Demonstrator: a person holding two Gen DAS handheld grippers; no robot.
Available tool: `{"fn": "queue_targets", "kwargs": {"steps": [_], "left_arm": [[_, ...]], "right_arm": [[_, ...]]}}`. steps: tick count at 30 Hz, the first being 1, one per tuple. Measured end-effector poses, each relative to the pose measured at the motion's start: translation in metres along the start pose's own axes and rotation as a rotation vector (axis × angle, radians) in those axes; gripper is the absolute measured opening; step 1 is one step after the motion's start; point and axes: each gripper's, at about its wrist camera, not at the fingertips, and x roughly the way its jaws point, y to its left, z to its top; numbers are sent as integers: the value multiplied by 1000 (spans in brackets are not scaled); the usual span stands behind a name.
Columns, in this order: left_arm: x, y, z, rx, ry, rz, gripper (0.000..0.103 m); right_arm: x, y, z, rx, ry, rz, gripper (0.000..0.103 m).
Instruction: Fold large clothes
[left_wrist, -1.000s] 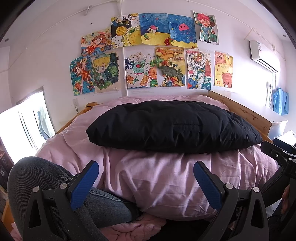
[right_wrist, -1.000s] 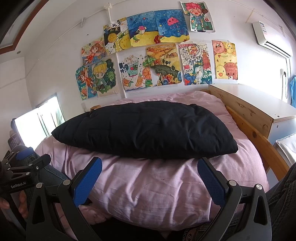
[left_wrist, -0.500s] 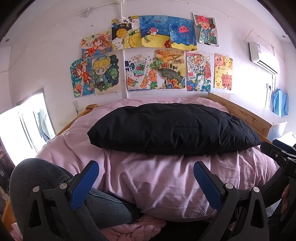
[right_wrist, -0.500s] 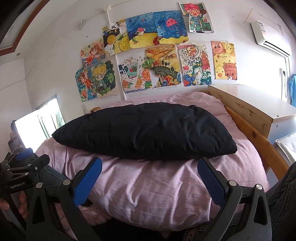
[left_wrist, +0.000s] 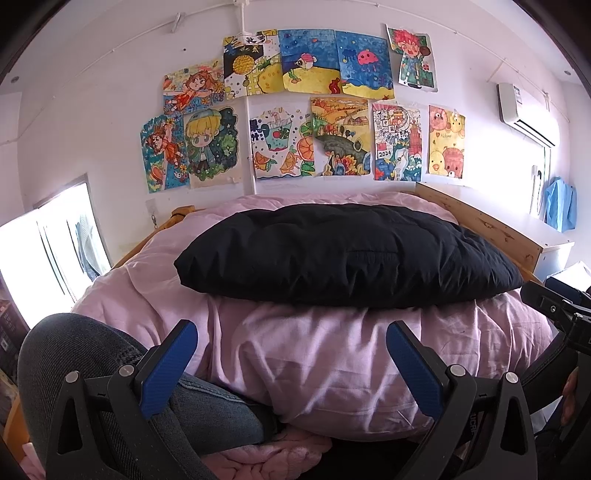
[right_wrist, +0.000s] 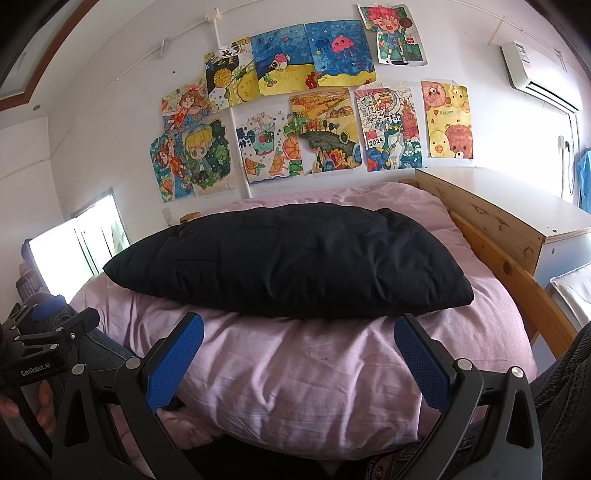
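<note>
A black padded jacket (left_wrist: 347, 254) (right_wrist: 291, 264) lies folded into a flat oblong on the pink bed cover (left_wrist: 332, 354) (right_wrist: 303, 373), lengthwise across the bed. My left gripper (left_wrist: 291, 356) is open, held low in front of the bed's near edge, well short of the jacket, with nothing between its blue pads. My right gripper (right_wrist: 299, 350) is open too, equally low and empty, just below the jacket's front edge. Each gripper shows at the side of the other's view.
A person's knee in grey trousers (left_wrist: 77, 354) sits at the lower left. A wooden bed rail (right_wrist: 517, 280) and a wooden cabinet (right_wrist: 509, 206) stand on the right. Drawings (left_wrist: 310, 107) cover the wall behind. A bright window (left_wrist: 48, 247) is at the left, an air conditioner (left_wrist: 524, 114) at the upper right.
Both views have tilted slightly down, so the wall and jacket sit a little lower in frame. The jacket has not moved, and both grippers stay open.
</note>
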Motion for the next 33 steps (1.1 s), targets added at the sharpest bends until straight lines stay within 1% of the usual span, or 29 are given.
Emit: {"fn": "queue_targets", "kwargs": {"steps": [33], "left_arm": [[-1, 1, 0, -2, 5, -6, 103]], "right_arm": [[1, 0, -1, -1, 1, 1, 102]]}}
